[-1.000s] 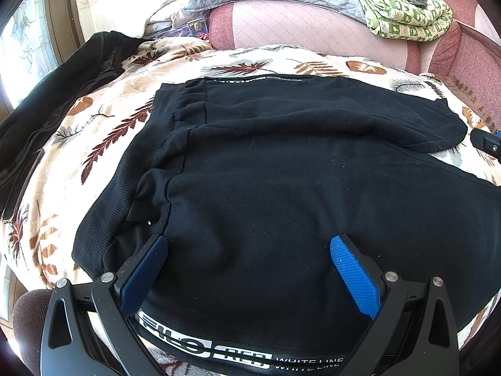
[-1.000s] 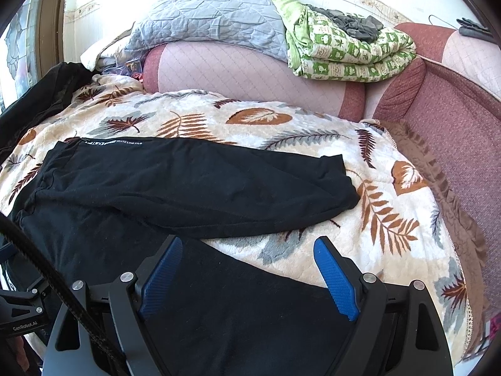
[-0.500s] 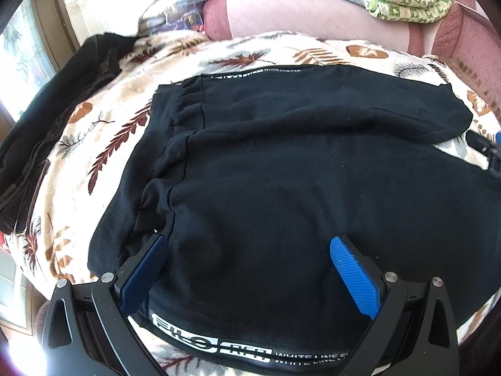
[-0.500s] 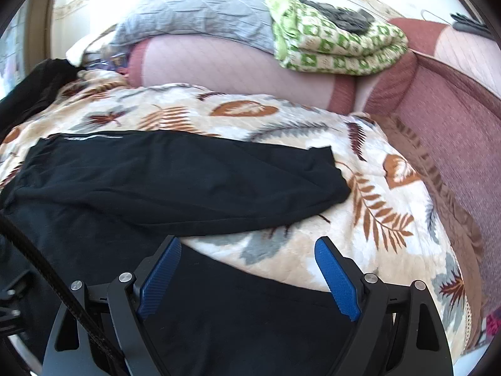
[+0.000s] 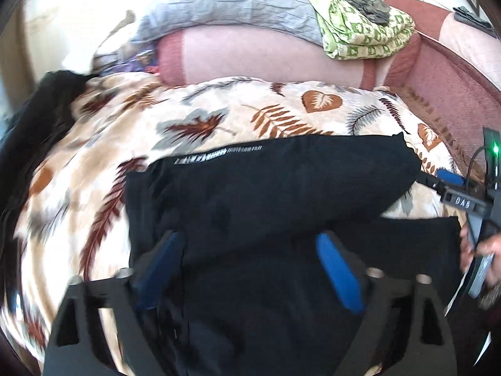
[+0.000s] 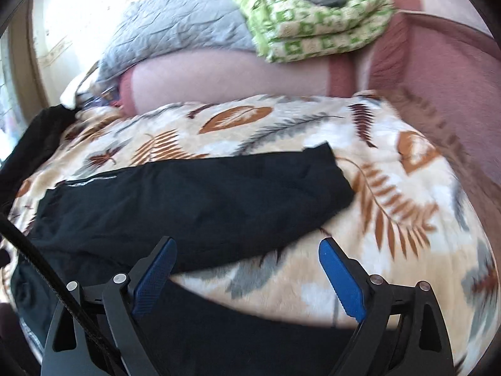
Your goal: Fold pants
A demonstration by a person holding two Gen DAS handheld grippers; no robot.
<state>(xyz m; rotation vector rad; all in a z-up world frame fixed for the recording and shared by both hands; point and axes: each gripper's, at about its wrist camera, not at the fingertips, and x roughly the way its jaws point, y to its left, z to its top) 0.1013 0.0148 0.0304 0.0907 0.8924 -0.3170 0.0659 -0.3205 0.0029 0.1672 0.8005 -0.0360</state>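
**Item: pants**, black, laid on a leaf-print blanket on a sofa; second record from the right wrist view: pants, blanket

**Lie:** the long axis is run crosswise to both claws, waistband end to the left, leg ends to the right. The far leg is spread ahead of the claws; the near leg is passed directly beneath them

**Left claw**: jaws are seen apart and closing, black cloth of the near leg lying between and under them. Whether the pads already press on cloth cannot be told; that view is blurred. The waistband print is placed ahead and slightly left of this claw

**Right claw**: jaws are spread, nothing pinched. Bare blanket is framed between the fingers; the near leg is crossed below them, the far leg's cuff is set ahead and a little right

**Nearness:** the waist end is judged nearer the left claw, the cuff end nearer the right. The right claw's body is caught at the right edge of the left wrist view, beside the near leg's cuff

**Step judged:** the near leg is to be gripped at two points along its length and carried forward over the far leg. The fold is not yet made; the two legs are seen apart at the cuffs

**Other stock:** pink bolster, grey quilt, green throw, dark garment at far left
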